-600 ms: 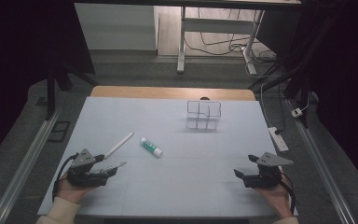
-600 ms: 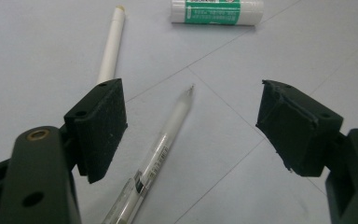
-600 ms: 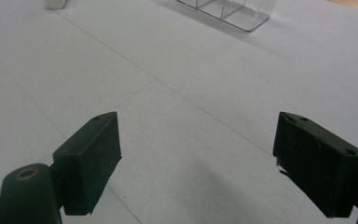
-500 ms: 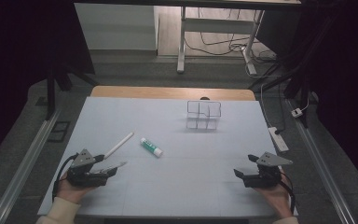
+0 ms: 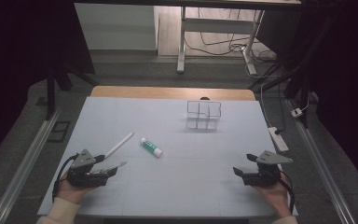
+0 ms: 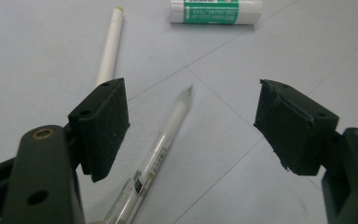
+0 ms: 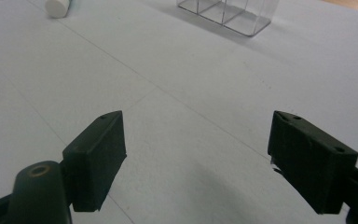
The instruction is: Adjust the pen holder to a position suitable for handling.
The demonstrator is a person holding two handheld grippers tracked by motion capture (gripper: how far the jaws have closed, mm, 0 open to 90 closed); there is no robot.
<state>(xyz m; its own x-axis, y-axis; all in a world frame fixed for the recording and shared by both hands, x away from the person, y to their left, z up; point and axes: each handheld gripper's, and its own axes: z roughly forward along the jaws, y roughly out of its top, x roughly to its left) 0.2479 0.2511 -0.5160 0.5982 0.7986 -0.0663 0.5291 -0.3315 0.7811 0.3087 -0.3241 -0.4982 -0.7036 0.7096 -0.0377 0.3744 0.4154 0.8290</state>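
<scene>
Your left gripper (image 5: 114, 166) rests near the table's (image 5: 177, 186) front left corner with its jaws spread wide; a clear pen (image 6: 156, 151) lies on the table between them, touched by neither pad. Just beyond lie a white stick (image 5: 118, 144) and a green-labelled glue stick (image 5: 151, 147), left of the table's middle. Your right gripper (image 5: 240, 171) sits near the front right corner, jaws wide and holding nothing, with a clear divided box (image 5: 203, 115) towards the far edge.

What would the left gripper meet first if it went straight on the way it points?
Likely the clear pen, which already lies between the open left gripper fingers; beyond it, the glue stick. Height above the table is unclear.
</scene>
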